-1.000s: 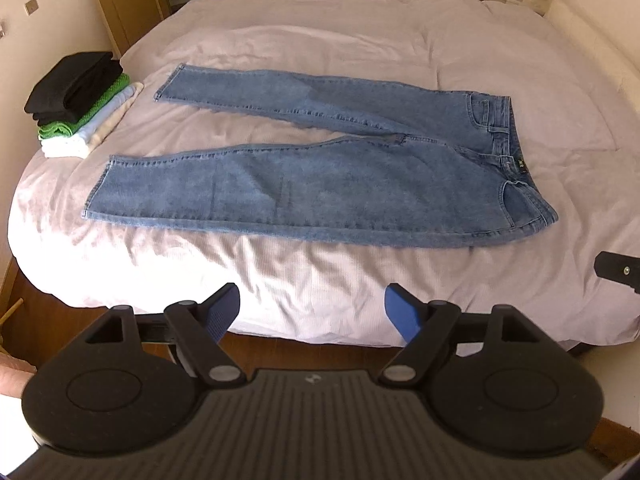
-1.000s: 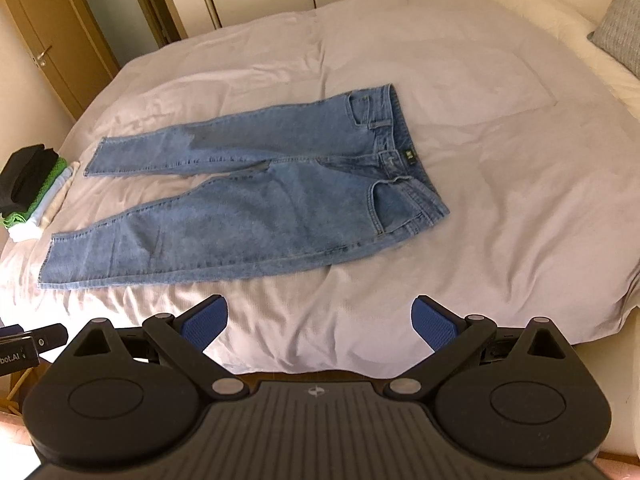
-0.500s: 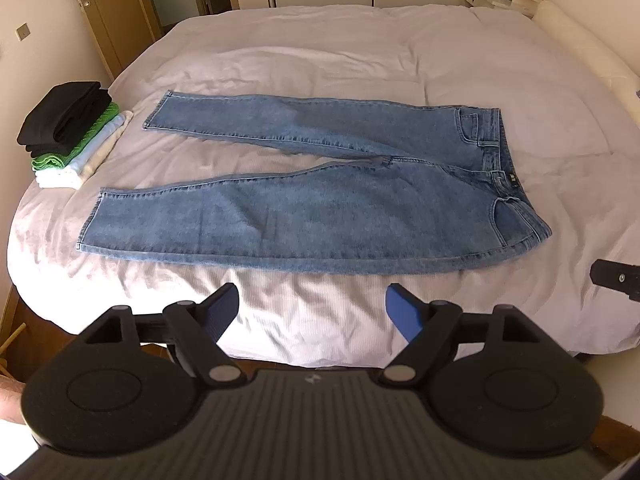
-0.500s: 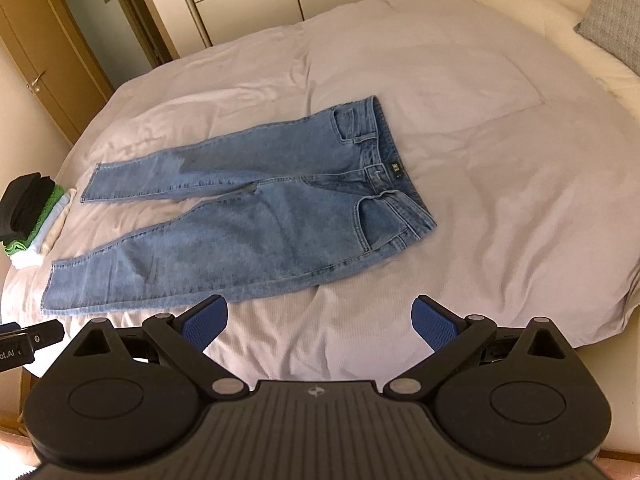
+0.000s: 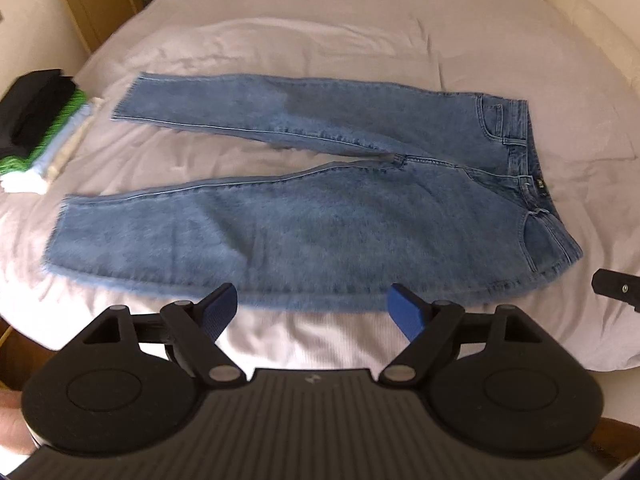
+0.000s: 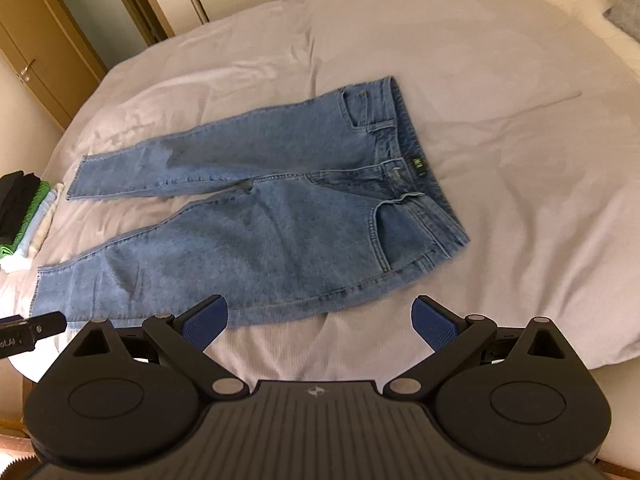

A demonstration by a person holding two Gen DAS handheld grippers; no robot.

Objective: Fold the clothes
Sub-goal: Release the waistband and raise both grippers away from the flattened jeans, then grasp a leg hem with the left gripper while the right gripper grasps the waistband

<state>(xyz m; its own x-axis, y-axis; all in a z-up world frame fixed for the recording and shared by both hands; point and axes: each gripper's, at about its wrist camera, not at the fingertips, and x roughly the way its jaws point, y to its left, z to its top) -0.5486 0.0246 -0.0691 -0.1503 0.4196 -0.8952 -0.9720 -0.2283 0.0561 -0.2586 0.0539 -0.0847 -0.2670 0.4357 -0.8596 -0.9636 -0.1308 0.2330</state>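
A pair of light-blue denim jeans (image 5: 320, 216) lies spread flat on the bed with the pale lilac-grey cover (image 5: 360, 40), legs parted in a narrow V. The waistband points to the right in both views and the two hems point left, toward a small stack of folded clothes (image 5: 36, 128) — black on top, then green, pale blue and white — sitting at the left edge of the bed, just beside the far leg's hem but apart from it.

The left hand-held gripper (image 5: 312, 306) hangs over the near edge of the bed, tilted steeply down, its blue-padded fingers (image 5: 218, 312) spread wide with nothing between them; they sit just short of the near leg's lower edge, roughly at mid-length, and do not touch the denim. The picture from this side is a little smeared.

The right hand-held gripper (image 6: 320, 318) is likewise spread wide and empty — its left blue pad (image 6: 204, 322) overlaps the near edge of the jeans in view, below the hip and pocket area, while the right pad is over bare cover. Whether that left pad touches the cloth I cannot tell.

Each gripper's black tip shows at the margin of the other's view, side by side along the bed's near edge. Wooden doors (image 6: 44, 60) and pale wardrobe fronts stand beyond the bed.
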